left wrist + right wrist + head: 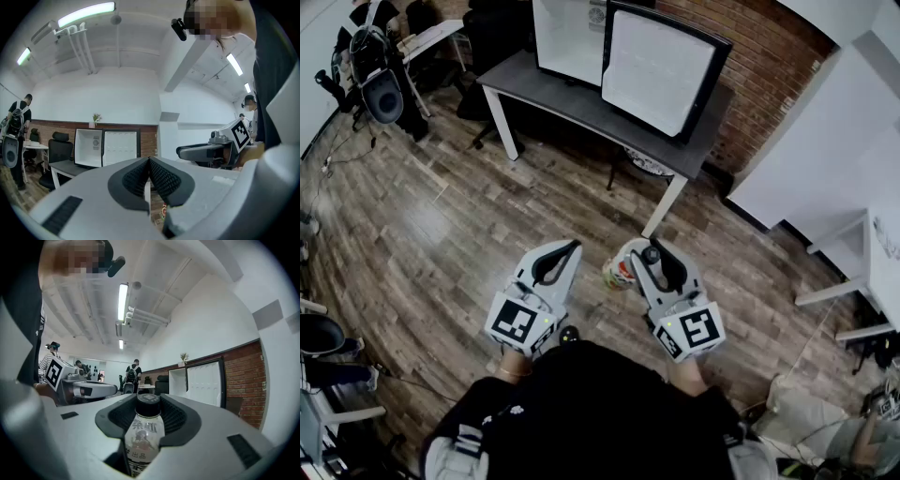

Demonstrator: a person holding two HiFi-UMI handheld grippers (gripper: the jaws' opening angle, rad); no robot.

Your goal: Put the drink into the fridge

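A drink bottle [144,434] with a black cap and a printed white label stands upright between the pads of my right gripper [148,403], which is shut on it. In the head view the bottle [619,273] shows just left of the right gripper [643,255], above the wooden floor. My left gripper [566,251] is held level beside it, and its black pads [159,177] meet with nothing between them. The small fridge [568,37] stands on a grey table [581,105] ahead, with its door [662,71] swung open and the white inside showing.
Office chairs [492,37] stand behind the table. People with backpacks [132,373] stand far off at the room's other end. A brick wall [759,56] rises behind the fridge. White furniture [839,131] stands to the right. Wooden floor [459,225] lies between me and the table.
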